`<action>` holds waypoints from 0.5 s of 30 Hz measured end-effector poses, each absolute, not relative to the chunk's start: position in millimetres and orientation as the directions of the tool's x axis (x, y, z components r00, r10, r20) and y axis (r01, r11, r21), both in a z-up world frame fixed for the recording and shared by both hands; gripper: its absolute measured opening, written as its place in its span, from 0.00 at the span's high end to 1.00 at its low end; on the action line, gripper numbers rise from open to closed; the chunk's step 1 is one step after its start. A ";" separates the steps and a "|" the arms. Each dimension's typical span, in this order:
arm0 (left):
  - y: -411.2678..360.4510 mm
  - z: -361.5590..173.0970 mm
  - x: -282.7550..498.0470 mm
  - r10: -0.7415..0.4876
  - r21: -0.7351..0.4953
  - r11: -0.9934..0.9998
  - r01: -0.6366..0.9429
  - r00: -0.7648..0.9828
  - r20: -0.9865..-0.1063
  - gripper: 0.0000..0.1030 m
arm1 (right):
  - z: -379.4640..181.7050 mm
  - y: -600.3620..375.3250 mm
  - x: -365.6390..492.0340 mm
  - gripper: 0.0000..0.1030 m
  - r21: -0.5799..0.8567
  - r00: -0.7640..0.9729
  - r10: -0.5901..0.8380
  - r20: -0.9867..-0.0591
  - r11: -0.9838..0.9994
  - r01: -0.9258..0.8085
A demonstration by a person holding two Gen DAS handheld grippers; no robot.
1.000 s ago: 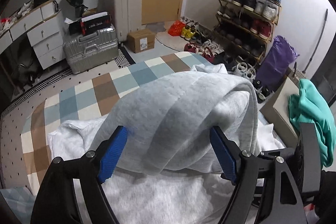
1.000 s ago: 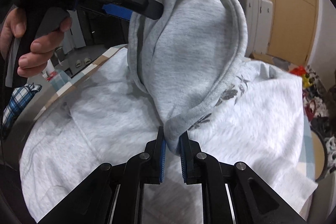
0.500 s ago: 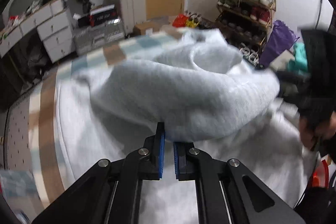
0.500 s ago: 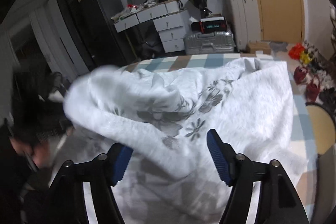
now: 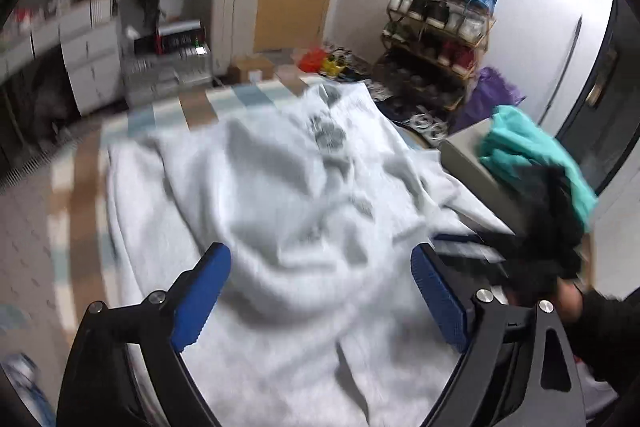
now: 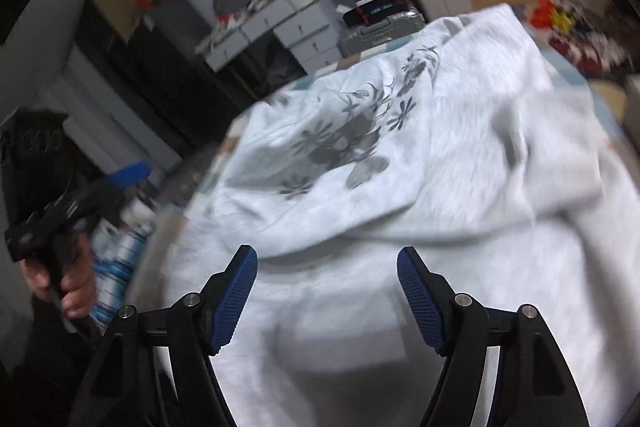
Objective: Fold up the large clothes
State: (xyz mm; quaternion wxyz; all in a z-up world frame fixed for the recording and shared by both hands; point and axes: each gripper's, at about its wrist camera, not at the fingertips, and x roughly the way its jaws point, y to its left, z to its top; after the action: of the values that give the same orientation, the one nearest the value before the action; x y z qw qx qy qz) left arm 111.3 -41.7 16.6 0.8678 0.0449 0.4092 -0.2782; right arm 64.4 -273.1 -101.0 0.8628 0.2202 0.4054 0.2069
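So right now both claws are off the fabric. The left claw has its jaws opening wide with nothing pinched between them, just the pale grey sweatshirt lying underneath and ahead of it. The right claw has its jaws spread too, pads clear of the cloth, hovering over the near part of the same garment. From the right wrist view you can see the left claw off to the far left, held in the person's hand, away from the sweatshirt edge.

The sweatshirt is on the checked table, spread out in front of both claws, with a folded-over flap whose edge runs across just ahead of the right claw's tips. The flower print sits on that flap, farther out from the claw.

My take on doing this step well: the fabric is pretty rumpled, so I'd smooth the flap flat before the next fold, then grab two matching points on one edge, not the bunched middle. Keep both claws level so the fold line stays straight.

Orientation: the long axis looks like it runs away from the claws toward the far table edge. Which end is the neck I can't really tell, too blurry.
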 end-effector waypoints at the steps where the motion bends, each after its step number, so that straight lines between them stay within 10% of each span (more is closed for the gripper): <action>1: -59.2 17.6 120.6 -0.427 -0.125 0.840 0.528 0.502 -0.752 0.14 | -98.5 -274.6 54.0 0.29 0.571 0.593 0.532 -0.605 0.809 -0.143; 10: -178.7 -79.7 199.0 0.045 0.251 0.773 0.583 0.344 -0.938 0.19 | -97.4 -288.5 -28.0 0.22 0.664 0.681 0.507 -0.528 0.747 -0.041; 13: -178.5 -89.3 222.2 0.101 0.269 0.789 0.552 0.315 -0.944 0.97 | -97.1 -295.8 -29.0 0.22 0.698 0.680 0.542 -0.493 0.713 -0.062; 15: -167.0 -78.7 243.6 0.053 0.189 0.852 0.488 0.278 -0.959 1.00 | -92.2 -299.3 -29.5 0.22 0.685 0.710 0.513 -0.483 0.726 -0.058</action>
State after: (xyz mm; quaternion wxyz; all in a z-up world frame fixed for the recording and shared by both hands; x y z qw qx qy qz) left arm 243.6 -167.0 -78.7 0.7649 0.2317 0.5839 -0.1421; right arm -29.5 -299.3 -92.2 0.8632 0.3311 0.3433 0.1652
